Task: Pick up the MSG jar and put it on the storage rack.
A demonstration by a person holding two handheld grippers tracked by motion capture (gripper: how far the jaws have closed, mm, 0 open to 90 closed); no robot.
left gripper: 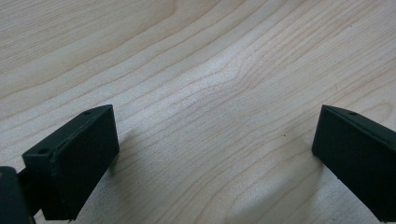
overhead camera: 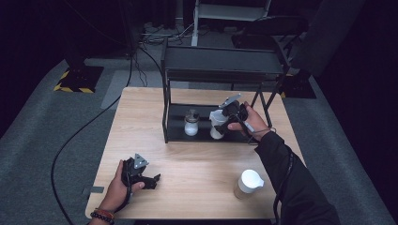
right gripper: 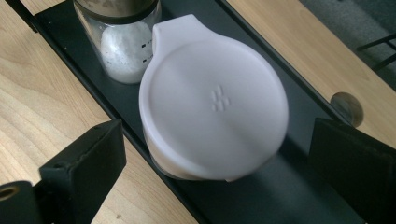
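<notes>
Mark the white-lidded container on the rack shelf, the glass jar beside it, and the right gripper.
White-lidded container (right gripper: 212,100): right gripper view, middle of its lid.
Glass jar (right gripper: 123,51): right gripper view, its clear wall over the white contents.
Right gripper (right gripper: 217,154): right gripper view, midway between its open jaws.

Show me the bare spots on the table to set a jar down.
Free: the table between the left gripper and the lidded jar, and the strip left of the rack. Crowded: the rack's bottom shelf, where the right gripper hangs over the white-lidded container beside the glass jar.
</notes>
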